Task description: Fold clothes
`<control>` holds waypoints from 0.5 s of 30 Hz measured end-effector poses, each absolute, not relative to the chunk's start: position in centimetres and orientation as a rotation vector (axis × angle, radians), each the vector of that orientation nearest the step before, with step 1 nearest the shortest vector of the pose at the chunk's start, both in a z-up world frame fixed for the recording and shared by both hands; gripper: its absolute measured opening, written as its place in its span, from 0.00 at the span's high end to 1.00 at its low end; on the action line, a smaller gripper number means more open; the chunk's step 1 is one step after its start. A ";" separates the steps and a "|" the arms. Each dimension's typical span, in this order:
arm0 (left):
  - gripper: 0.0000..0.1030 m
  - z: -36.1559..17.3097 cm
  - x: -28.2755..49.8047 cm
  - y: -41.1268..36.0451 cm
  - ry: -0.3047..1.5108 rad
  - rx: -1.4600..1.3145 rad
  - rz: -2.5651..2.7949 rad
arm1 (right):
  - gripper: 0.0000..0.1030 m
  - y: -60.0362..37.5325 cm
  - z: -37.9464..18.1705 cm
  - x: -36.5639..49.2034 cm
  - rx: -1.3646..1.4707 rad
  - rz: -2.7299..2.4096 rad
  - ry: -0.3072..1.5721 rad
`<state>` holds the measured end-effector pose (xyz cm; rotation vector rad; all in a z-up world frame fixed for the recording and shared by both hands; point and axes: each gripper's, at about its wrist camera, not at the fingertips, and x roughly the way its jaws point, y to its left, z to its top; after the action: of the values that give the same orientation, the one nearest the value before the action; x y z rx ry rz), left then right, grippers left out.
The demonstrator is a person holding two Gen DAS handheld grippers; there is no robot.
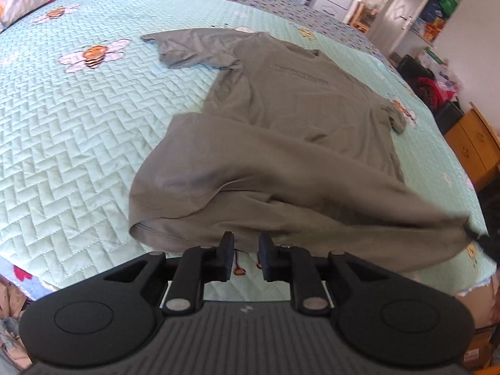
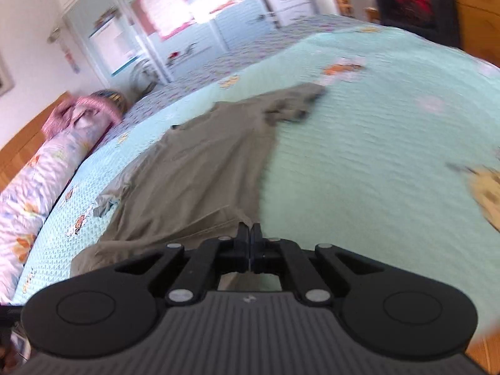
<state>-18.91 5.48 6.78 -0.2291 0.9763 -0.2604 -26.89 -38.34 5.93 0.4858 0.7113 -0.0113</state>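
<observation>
An olive-grey T-shirt lies face up on the bed, collar away from me, sleeves out to both sides. Its lower hem is lifted off the quilt and stretched toward the right. My left gripper is open, its fingers just under and behind the raised hem, holding nothing. My right gripper is shut on the hem corner of the T-shirt; it also shows as a dark shape at the far right of the left wrist view. The right wrist view is motion-blurred.
The bed has a mint quilted cover with bee patches. Pillows lie by the wooden headboard. Wooden furniture and clutter stand past the right edge. A tan object lies on the quilt to the right.
</observation>
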 end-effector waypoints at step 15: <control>0.70 6.9 -19.3 7.8 0.955 -0.182 -0.175 | 0.67 -36.5 5.4 -30.1 0.197 -0.066 0.826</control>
<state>-19.27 7.83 6.89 -0.1816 0.9553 -0.1747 -30.12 -36.50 5.41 0.1971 0.8263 -0.0660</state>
